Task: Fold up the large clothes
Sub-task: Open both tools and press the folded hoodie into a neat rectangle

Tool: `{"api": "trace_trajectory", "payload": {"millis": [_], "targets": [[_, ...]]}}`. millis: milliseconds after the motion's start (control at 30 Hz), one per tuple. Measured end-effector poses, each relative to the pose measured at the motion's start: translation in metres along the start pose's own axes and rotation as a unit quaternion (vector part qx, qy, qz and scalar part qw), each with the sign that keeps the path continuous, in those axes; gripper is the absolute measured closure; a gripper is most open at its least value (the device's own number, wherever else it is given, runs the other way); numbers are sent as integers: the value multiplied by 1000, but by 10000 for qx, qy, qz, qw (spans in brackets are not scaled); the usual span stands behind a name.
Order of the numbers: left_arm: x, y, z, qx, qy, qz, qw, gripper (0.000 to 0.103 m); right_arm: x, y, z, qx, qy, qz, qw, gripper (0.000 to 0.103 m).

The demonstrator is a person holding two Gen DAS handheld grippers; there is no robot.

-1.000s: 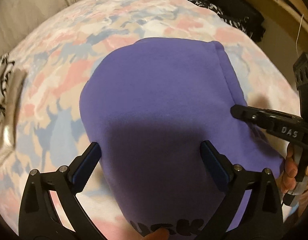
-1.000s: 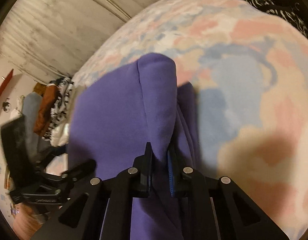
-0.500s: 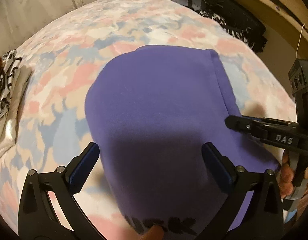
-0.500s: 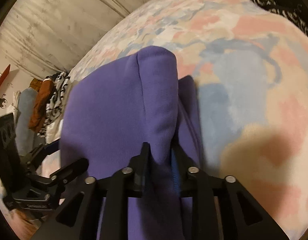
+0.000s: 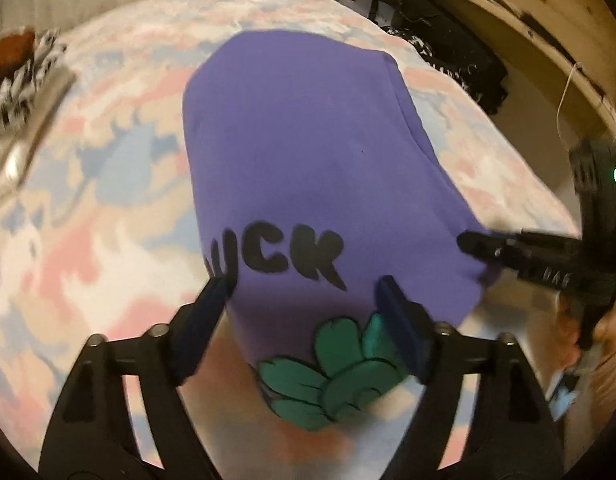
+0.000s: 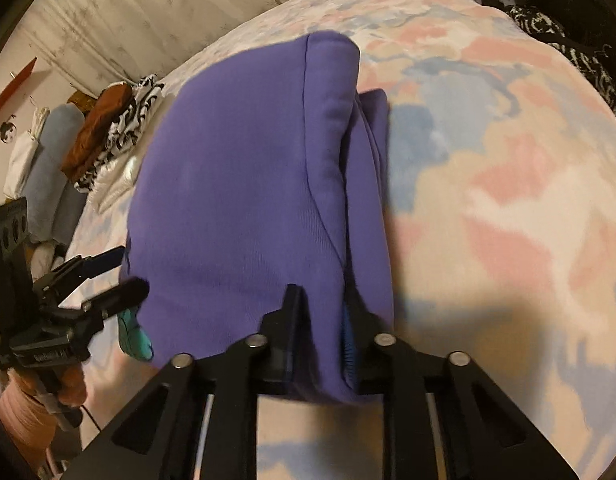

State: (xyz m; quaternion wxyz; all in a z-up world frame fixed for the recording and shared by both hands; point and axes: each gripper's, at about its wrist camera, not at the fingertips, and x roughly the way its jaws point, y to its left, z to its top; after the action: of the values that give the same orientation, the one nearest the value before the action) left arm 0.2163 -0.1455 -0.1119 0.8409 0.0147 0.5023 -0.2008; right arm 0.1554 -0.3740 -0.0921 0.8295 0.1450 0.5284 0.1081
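The thick, soft purple fleece sweatshirt (image 6: 244, 200) lay folded on the pastel camouflage-patterned bed (image 6: 508, 184), its near right edge pinched between the right gripper's (image 6: 322, 322) nearly closed fingers, while the left gripper's (image 5: 304, 304) fingers stood wide apart, holding nothing; the bulky layers looked likely to slump unless gripped at edges.

The folded sweatshirt (image 5: 308, 168) lies on the bedspread (image 5: 88, 200), with a clothes pile (image 6: 108, 136) seemingly at its left edge.
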Motion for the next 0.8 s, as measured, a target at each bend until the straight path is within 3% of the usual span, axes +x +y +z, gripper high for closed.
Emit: {"api": "trace_trajectory", "payload": {"millis": [133, 333, 633, 800], "targets": [[6, -5, -10, 120, -82, 115, 9998, 29, -9, -2, -25, 119, -81, -206, 9997, 92], [10, -3, -16, 19, -288, 88, 9995, 29, 4, -8, -34, 294, -162, -282, 9990, 92], [6, 12, -19, -814, -335, 30, 9961, 20, 2, -5, -38, 389, -352, -306, 9982, 92], [-6, 12, -24, -813, -382, 104, 9959, 20, -3, 2, -37, 295, -388, -487, 9976, 88]]}}
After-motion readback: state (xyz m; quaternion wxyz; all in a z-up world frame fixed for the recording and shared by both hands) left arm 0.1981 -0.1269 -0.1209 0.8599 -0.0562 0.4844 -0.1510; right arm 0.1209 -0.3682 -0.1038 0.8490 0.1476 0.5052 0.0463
